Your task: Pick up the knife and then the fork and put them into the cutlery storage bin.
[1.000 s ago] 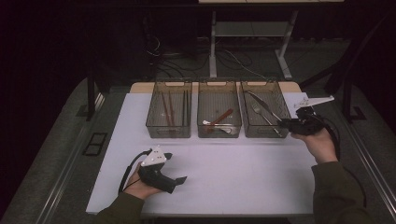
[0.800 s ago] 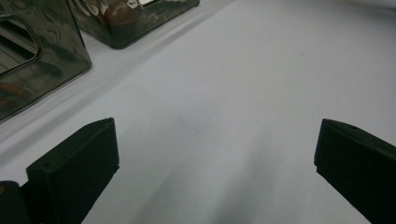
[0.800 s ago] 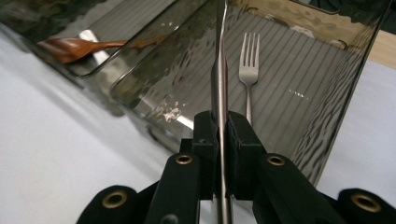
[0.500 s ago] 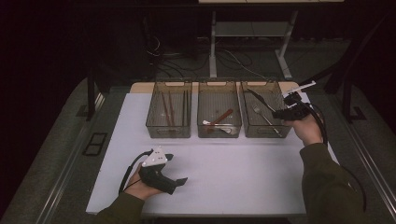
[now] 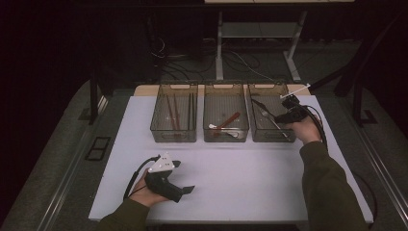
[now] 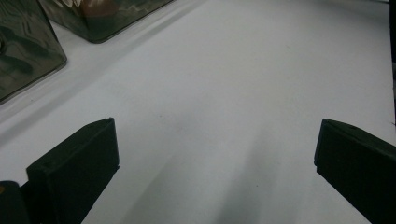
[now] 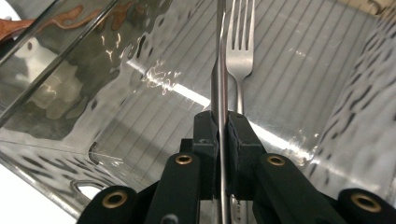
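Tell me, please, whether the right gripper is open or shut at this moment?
Shut. In its own view the right gripper has both black jaws pressed against a thin metal utensil standing on edge between them, above the right bin beside a fork.

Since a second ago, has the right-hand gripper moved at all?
Yes. The right gripper went forward and left, from beside the right bin to over it, shut on a metal utensil.
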Action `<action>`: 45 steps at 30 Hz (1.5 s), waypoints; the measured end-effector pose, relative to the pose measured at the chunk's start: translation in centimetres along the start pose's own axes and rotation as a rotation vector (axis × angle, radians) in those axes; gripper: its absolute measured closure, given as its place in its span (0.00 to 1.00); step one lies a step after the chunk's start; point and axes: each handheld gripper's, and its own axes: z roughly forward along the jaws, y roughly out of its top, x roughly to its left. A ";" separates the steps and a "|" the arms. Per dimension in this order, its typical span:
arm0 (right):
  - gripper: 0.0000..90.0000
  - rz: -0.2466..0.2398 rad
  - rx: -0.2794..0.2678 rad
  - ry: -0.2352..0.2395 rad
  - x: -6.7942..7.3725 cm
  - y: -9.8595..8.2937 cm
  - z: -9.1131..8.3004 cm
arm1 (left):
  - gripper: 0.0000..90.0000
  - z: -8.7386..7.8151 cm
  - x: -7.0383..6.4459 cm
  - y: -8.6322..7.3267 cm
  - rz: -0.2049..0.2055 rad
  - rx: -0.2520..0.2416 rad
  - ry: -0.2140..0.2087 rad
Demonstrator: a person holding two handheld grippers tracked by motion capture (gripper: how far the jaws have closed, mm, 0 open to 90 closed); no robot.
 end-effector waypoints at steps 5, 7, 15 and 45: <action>0.92 0.000 0.020 -0.014 0.1 0.2 0.5 | 0.00 0.0 -0.1 0.0 -0.001 0.001 -0.002; 0.92 0.001 0.028 -0.010 0.1 0.2 0.8 | 0.00 0.1 -0.1 0.0 -0.001 0.006 -0.005; 0.92 0.002 0.044 -0.009 0.1 0.2 1.2 | 0.00 0.1 -0.1 0.0 0.003 0.008 -0.011; 0.38 0.042 -0.275 0.062 -0.1 -1.0 -4.0 | 0.00 0.1 0.3 0.0 -0.008 0.000 -0.004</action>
